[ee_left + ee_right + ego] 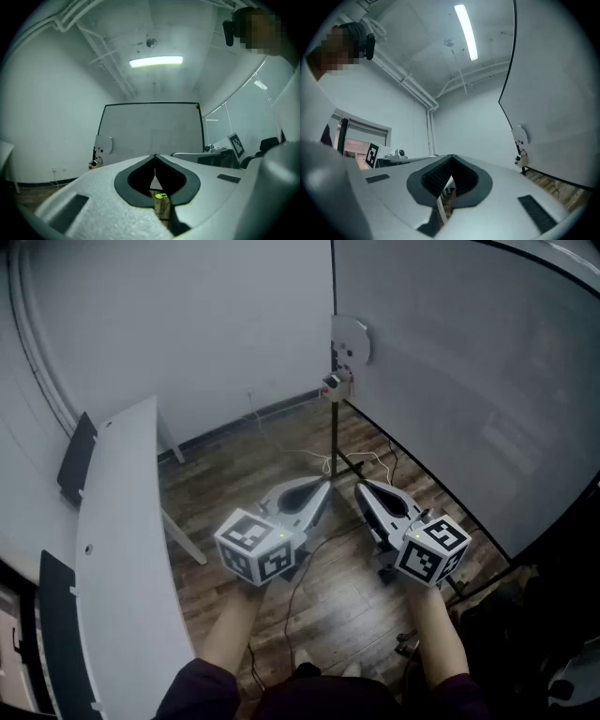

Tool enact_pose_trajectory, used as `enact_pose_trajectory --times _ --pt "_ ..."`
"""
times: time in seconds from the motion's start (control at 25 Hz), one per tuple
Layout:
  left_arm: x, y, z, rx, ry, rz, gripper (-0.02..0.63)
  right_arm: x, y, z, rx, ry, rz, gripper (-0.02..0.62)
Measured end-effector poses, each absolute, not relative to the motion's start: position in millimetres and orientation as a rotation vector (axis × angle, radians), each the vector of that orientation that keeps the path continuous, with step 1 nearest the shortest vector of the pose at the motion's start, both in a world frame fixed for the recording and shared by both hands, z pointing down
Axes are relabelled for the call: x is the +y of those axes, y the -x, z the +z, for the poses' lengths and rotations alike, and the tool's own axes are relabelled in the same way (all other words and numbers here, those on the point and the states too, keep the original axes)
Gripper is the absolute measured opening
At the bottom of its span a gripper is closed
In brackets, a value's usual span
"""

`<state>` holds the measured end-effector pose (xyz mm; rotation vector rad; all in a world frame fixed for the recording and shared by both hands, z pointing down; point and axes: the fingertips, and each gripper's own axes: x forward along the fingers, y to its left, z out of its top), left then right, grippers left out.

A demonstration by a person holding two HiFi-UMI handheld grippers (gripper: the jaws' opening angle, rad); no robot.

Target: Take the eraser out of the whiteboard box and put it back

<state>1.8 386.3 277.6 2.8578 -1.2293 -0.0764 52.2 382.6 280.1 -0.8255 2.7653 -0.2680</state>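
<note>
You hold both tools low over the wooden floor (328,610), side by side and near each other, tips aimed toward the foot of the whiteboard (469,381). The left gripper (324,486) has its jaws brought fully together. Its own view confirms that the left gripper (154,157) meets at the tips with nothing caught between them, and only floor shows through the opening below. The right gripper (360,487) is likewise closed. In its own view the right gripper (451,158) shows both jaws meeting at the point, with no object between the pads. The small box (336,382) sits at the lower corner of the whiteboard, against the upright pole (334,437) of the stand. It is directly under a round white plate (352,339) that carries a few coloured dots. The same box (95,164) shows in the left gripper view at the board's lower left corner, and in the right gripper view the box (518,160) shows at the board's edge. It stands well apart from both grippers, and neither tool touches it. The eraser cannot be made out at this size, so whether it lies in the box cannot be told. A long white table (122,521) runs along your left, with dark chair backs (75,460) beside it.
</note>
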Motion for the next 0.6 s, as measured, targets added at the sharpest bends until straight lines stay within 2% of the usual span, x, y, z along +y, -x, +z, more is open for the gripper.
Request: enact_pose_trajectory --times 0.6 --pt "371.8 39.1 285.6 -1.254 -2.829 -0.1 0.006 367.6 -25.6 289.7 2.726 0.808 -0.343 0.003"
